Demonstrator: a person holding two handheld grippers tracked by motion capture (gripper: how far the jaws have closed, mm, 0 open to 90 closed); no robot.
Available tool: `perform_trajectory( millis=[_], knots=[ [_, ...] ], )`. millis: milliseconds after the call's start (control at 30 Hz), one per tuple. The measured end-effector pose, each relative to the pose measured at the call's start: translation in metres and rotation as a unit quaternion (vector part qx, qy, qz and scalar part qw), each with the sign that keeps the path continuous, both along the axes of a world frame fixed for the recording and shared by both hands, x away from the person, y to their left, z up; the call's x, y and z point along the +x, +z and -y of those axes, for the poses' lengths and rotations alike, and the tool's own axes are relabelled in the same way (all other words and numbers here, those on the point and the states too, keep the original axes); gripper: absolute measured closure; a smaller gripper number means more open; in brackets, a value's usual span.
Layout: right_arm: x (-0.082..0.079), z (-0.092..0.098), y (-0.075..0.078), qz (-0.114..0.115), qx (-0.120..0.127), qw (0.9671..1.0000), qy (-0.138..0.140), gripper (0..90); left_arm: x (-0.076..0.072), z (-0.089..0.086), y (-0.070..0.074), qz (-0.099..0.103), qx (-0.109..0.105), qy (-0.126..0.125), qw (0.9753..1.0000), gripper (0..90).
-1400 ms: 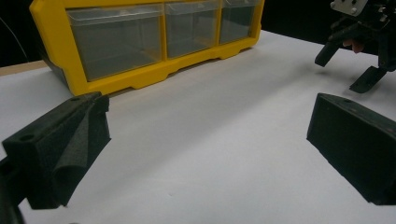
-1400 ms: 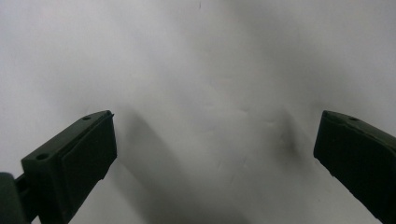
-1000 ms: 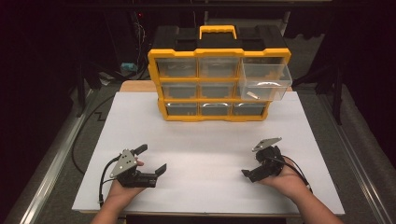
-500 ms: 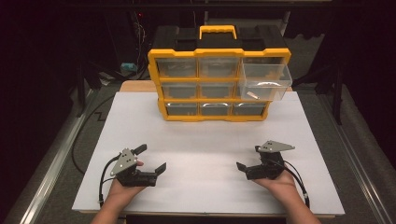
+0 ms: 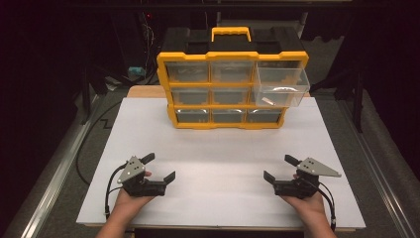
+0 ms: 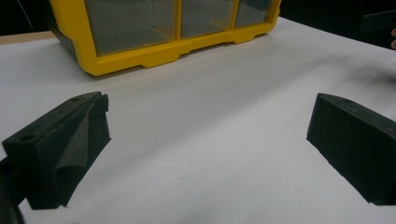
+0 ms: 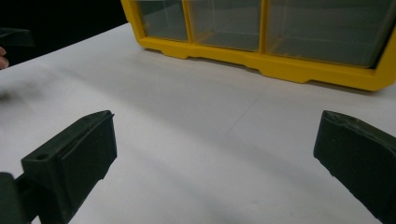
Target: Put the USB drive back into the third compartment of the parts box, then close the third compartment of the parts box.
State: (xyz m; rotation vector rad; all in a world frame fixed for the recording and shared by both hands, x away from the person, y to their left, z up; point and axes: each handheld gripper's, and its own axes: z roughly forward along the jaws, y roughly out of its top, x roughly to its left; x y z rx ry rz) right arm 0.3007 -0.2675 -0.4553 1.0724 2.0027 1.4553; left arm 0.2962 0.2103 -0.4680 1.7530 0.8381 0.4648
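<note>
A yellow and black drawer cabinet with clear drawers stands at the back of the white table top. Its upper right drawer is pulled out, and a small pale item lies inside. My left gripper rests near the front left edge, open and holding nothing. My right gripper rests near the front right edge, open too. In the left gripper view the cabinet's bottom row shows beyond the spread jaws. The same bottom row appears ahead in the right gripper view.
A carry handle tops the cabinet. Cables trail along the floor left of the table. Dark stands and frame legs rise behind and to the right. Wide bare table surface lies between the grippers and the cabinet.
My right gripper has drifted toward the table's right front edge and settled flatter. The left gripper has barely moved. Both stay open.
</note>
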Motion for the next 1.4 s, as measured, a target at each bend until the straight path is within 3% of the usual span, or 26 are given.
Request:
perform_trajectory(
  millis=[67,167,400,533,767,1100,1400],
  knots=[
    [-0.001,0.004,0.001,0.008,-0.01,0.9999,-0.003,0.3,0.0,0.001,0.0,-0.001,0.002,0.001,1.0,0.4],
    [0.0,0.006,0.0,0.003,-0.001,1.0,-0.001,0.2,-0.001,0.001,0.0,0.0,0.0,0.006,1.0,0.4],
    [0.002,-0.004,-0.002,0.009,-0.028,0.9995,0.009,0.3,0.0,0.001,-0.001,-0.002,0.002,0.007,1.0,0.4],
    [0.002,-0.003,-0.003,0.01,-0.029,0.9995,0.006,0.6,0.002,0.002,-0.002,0.001,0.006,0.005,1.0,0.4],
    [0.0,0.0,-0.002,0.017,-0.032,0.9993,0.0,15.9,0.004,0.0,-0.001,0.004,-0.001,0.009,1.0,0.5],
    [-0.005,-0.001,-0.002,0.022,-0.039,0.9989,0.009,28.6,0.002,0.0,0.001,0.004,-0.003,0.012,0.9999,0.5],
    [-0.002,0.003,-0.004,0.011,-0.034,0.9993,0.013,43.0,0.002,0.002,0.0,0.007,-0.001,0.012,0.9999,0.5]
  ],
)
